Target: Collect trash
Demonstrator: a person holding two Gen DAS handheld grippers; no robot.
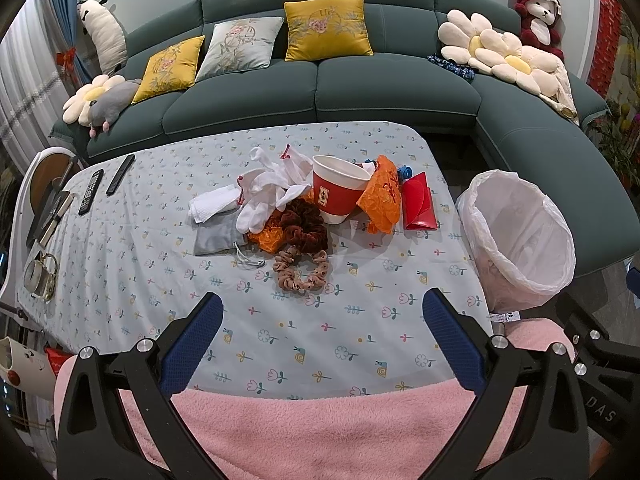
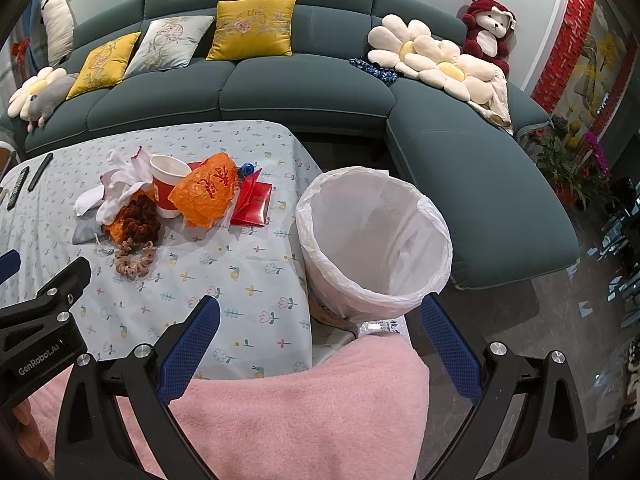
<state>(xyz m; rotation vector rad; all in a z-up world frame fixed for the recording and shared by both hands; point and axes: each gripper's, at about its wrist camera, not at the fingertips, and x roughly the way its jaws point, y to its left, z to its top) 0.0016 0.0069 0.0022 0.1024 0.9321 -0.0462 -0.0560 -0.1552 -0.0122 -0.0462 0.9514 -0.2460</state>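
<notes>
From the left wrist view: left hand-held gripper [image 1: 322,326] spread wide, holding nothing, above the near part of the table [image 1: 132,304] with flowered cloth. Pile of things at the table's middle: red paper cup [image 1: 338,192] tilted, white crumpled cloth [image 1: 272,186] to its left, orange crumpled wrapper [image 1: 384,196] touching its right side, red folded packet [image 1: 418,206] just beside the wrapper. Brown scrunchie [image 1: 306,226] in front of the cup, beige scrunchie [image 1: 301,274] nearer still. Trash bin [image 1: 520,240] with white bag liner at the table's right edge. Two remotes [image 1: 106,184] far left. Pink fluffy fabric [image 1: 320,432] along the bottom.

From the right wrist view: right hand-held gripper [image 2: 320,324] also wide and empty, over the near rim of the trash bin [image 2: 376,240]. Same cup [image 2: 168,184], wrapper [image 2: 208,188] and packet [image 2: 254,200] lying left of the bin, on the table [image 2: 248,304]. Part of the left hand-held gripper [image 2: 44,312] visible at the left edge.
</notes>
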